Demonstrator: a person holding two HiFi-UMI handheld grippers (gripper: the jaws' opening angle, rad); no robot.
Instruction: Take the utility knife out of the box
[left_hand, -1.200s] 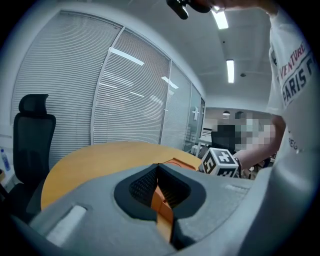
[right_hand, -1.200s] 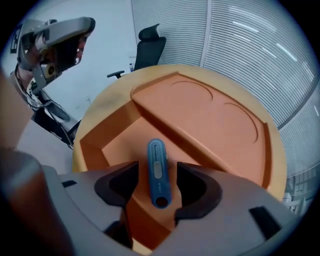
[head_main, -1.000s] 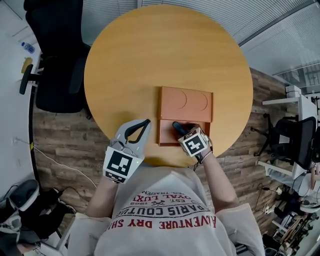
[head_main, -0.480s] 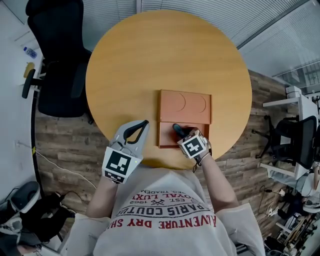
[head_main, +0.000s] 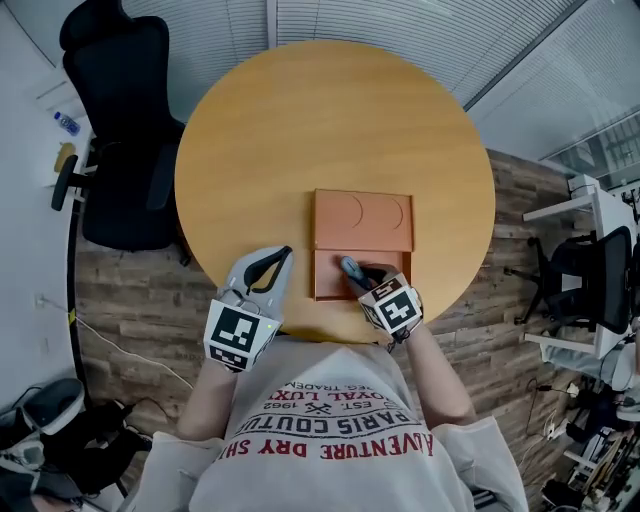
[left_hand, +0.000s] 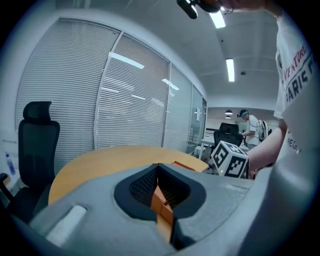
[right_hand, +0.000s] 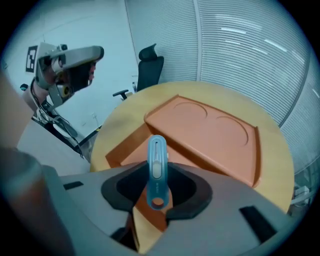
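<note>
Holding utility knife (right_hand: 156, 150) clamped in right gripper (right_hand: 156, 174) over box (head_main: 316, 278) by table's (head_main: 300, 130) near edge; left gripper (left_hand: 158, 167) closed, empty; clear lift-out required next.

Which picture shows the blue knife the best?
The right gripper view. There the utility knife stands close up between the jaws of the right gripper, slider and end hole plain. The head view shows only a small sliver of it over the box. The left gripper view does not show it.
</note>
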